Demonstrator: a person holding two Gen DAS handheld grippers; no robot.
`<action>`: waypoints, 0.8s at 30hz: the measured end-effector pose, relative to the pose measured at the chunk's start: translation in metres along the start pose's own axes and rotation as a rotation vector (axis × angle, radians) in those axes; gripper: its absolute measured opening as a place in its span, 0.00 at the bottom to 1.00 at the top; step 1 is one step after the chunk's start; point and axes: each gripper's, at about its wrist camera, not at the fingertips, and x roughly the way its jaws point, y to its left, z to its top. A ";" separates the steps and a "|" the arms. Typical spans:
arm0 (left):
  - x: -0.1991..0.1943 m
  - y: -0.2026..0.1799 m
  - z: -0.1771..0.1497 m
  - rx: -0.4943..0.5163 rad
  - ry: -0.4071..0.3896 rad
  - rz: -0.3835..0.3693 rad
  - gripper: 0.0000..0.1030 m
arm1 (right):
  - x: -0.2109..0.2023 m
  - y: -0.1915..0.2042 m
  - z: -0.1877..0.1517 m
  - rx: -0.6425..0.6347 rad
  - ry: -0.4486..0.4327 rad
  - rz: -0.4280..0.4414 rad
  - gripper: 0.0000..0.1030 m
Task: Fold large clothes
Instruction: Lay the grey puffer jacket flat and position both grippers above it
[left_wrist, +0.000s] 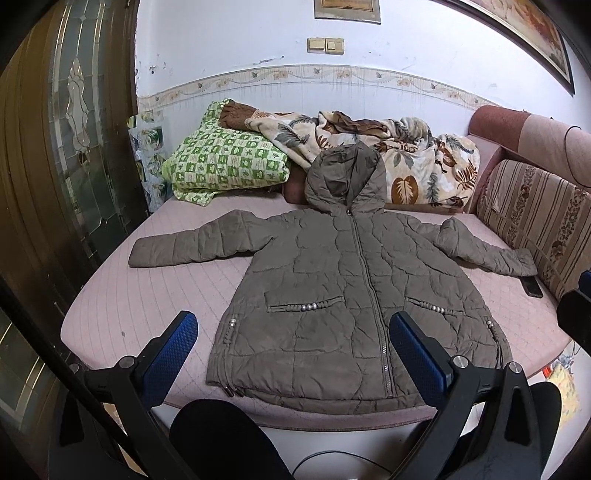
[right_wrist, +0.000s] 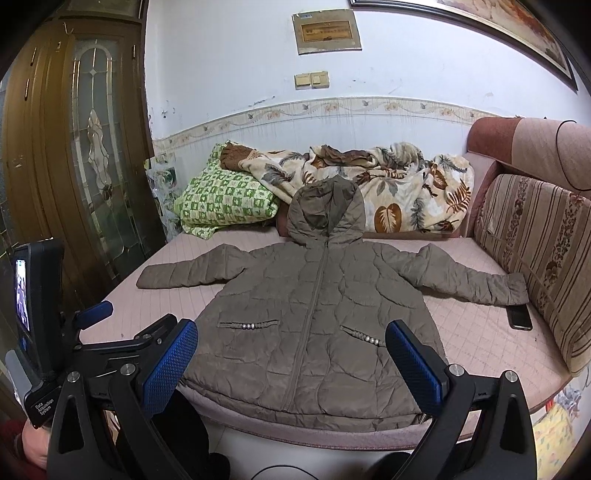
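The quilted coat (left_wrist: 347, 295) lay flat, zipped and face up on the pink mattress (left_wrist: 147, 295), hood toward the far wall and sleeves spread left and right. The left gripper (left_wrist: 293, 343) and right gripper (right_wrist: 291, 350) both hung above its near hem, fingers wide apart and empty. A dark flat object, perhaps a phone (right_wrist: 519, 316), lay just beside the right cuff.

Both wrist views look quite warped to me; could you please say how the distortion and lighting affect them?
Left wrist view: strong fisheye bends the wall border and door; dark vignette fills the corners; the padded jacket is sharp under soft, even light. Right wrist view: the same bending and vignette; jacket evenly lit, no glare.
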 end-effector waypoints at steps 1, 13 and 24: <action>0.001 0.000 0.000 0.001 0.001 0.001 1.00 | 0.001 0.000 0.000 0.001 0.005 0.000 1.00; 0.007 0.002 -0.007 0.010 0.017 0.007 1.00 | 0.009 -0.002 -0.001 0.015 0.030 0.007 1.00; 0.008 0.001 -0.011 0.020 0.021 0.009 1.00 | 0.014 -0.007 -0.005 0.034 0.045 0.009 1.00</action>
